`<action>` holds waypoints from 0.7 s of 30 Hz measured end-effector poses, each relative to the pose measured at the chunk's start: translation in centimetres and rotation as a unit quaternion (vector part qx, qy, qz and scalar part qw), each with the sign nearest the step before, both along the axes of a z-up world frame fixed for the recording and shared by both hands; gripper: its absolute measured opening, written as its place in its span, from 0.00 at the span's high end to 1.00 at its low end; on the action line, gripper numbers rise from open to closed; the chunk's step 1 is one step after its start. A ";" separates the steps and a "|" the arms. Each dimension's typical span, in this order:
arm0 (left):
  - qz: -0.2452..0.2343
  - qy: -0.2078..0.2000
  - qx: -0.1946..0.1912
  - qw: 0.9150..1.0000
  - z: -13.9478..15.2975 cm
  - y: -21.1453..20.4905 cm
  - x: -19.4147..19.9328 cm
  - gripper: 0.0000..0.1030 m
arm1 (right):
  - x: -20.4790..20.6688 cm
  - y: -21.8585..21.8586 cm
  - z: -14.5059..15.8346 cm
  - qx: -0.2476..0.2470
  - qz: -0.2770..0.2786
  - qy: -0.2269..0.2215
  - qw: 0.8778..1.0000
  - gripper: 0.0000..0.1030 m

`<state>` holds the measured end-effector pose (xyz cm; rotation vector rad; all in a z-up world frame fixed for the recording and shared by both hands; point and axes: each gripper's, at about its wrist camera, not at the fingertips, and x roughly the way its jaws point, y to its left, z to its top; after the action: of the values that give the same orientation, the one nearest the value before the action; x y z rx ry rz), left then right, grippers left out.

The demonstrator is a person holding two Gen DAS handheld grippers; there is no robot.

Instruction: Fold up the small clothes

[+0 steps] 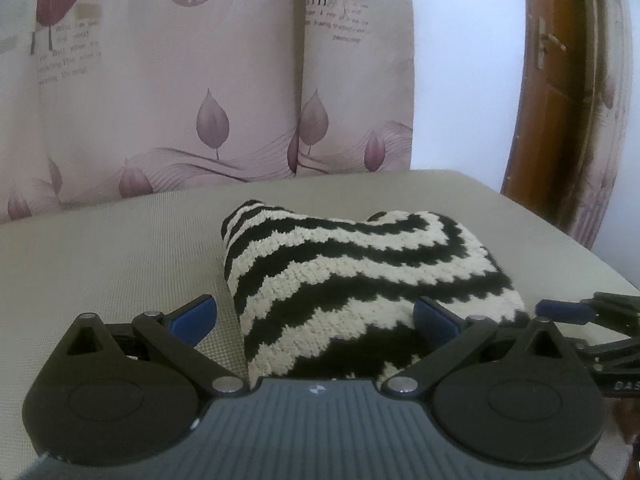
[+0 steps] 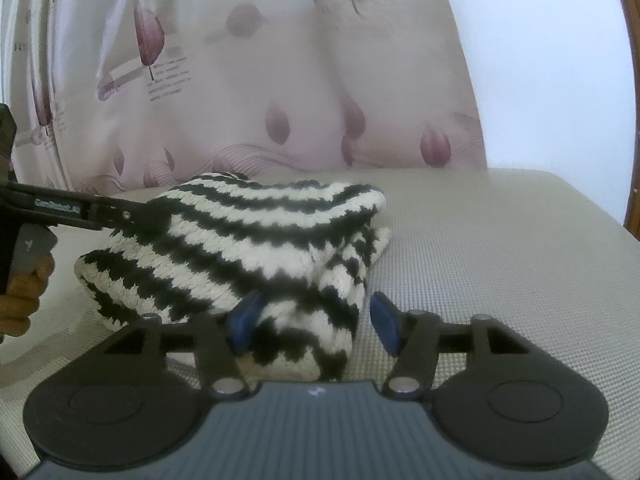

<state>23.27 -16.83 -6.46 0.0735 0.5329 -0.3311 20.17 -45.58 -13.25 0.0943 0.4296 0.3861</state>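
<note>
Beige cushion (image 1: 100, 248) | striped knit (image 1: 352, 264) between 2 open tools' pads

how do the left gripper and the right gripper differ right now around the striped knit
The left gripper stands wider, its pads straddling the striped knit's edge; the right gripper is narrower, one pad against the knit, the other beside it on the bare cushion. Both are open, neither clamped on the knit.

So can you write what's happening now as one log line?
step: folding | striped knit garment: bunched on beige surface | left gripper: open, garment between pads | right gripper: open, no pinch
</note>
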 end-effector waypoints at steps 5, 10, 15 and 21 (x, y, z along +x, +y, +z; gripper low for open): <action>0.002 0.012 -0.009 1.000 -0.4 0.3 1.1 0.00 | 0.0 0.0 0.0 0.000 0.000 0.001 1.000 0.36; -0.011 0.030 -0.022 0.999 -0.7 0.5 2.4 0.00 | 0.0 0.0 0.0 0.001 0.001 0.002 1.000 0.34; -0.039 0.068 -0.055 0.995 -1.2 1.2 4.1 0.00 | 0.0 0.0 -0.1 0.003 0.008 0.006 1.000 0.31; -0.073 0.115 -0.116 0.984 -1.9 3.3 6.1 0.00 | 0.4 -0.2 -0.1 0.010 0.030 0.021 0.999 0.30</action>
<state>29.38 -13.50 -8.38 -0.1533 0.7156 -0.5471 20.58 -45.78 -13.36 0.1100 0.4715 0.4490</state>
